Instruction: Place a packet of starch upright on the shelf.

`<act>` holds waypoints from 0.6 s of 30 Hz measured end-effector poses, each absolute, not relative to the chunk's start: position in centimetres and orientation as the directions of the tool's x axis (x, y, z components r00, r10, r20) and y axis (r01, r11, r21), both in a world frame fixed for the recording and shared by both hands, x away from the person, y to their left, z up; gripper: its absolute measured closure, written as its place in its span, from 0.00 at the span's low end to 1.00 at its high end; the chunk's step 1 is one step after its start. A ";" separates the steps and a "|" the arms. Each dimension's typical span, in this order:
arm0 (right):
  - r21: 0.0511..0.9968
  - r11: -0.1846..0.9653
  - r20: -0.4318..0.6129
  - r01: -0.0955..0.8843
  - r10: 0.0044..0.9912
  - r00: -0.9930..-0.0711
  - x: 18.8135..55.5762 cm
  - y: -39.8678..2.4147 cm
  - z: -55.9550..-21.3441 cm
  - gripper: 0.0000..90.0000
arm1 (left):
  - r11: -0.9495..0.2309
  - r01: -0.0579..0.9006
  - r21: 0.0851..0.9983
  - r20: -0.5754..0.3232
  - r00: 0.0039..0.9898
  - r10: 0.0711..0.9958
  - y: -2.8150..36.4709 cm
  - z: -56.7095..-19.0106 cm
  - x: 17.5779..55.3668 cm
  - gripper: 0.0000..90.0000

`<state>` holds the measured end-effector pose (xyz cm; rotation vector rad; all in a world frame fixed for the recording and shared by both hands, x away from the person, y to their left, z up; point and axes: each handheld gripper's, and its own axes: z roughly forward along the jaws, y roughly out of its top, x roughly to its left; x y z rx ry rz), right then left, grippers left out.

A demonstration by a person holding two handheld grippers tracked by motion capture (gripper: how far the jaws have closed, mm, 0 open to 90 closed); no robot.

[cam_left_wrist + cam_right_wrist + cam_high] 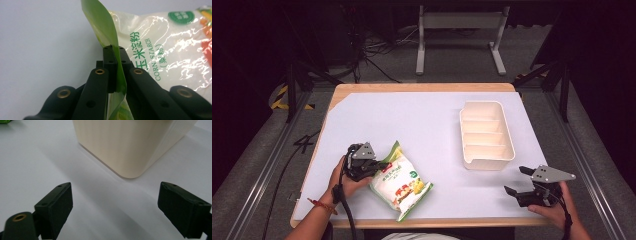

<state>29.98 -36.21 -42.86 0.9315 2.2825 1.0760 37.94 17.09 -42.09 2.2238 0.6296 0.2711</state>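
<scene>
A white and green bag of corn starch (pixel 401 184) lies on the white table sheet near the front edge, left of centre. My left gripper (pixel 374 169) is at the bag's left end, shut on its green sealed edge (pixel 117 62); in the left gripper view the two black jaws pinch that thin flap between them. My right gripper (pixel 518 181) rests at the front right of the table, jaws wide apart with nothing between them. It faces the near corner of a cream divided tray (pixel 125 147).
The cream tray (pixel 464 131) with several compartments stands right of centre on the white sheet (pixel 412 120). The wooden table edge (pixel 422 86) shows around the sheet. Dark floor, cables and a metal stand lie beyond the far edge.
</scene>
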 end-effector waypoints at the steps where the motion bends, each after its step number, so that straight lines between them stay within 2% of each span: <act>1: 0.794 0.469 -0.108 0.386 0.735 -0.669 30.0 -36.2 -42.9 0.14 | -0.563 0.351 0.748 -0.009 0.854 0.521 17.1 -42.1 37.9 0.99; 8: 0.804 0.455 -0.095 0.384 0.735 -0.671 30.0 -36.4 -42.8 0.14 | -0.528 0.269 0.805 0.051 0.856 0.514 16.7 -39.8 36.7 0.99; 14: 0.809 0.451 -0.089 0.377 0.727 -0.680 29.9 -36.4 -42.7 0.14 | -0.549 0.144 0.823 0.194 0.838 0.510 15.3 -37.5 35.4 1.00; 18: 0.810 0.445 -0.081 0.381 0.730 -0.679 29.9 -36.5 -42.8 0.14 | -0.550 0.104 0.829 0.240 0.822 0.516 15.0 -36.6 35.2 1.00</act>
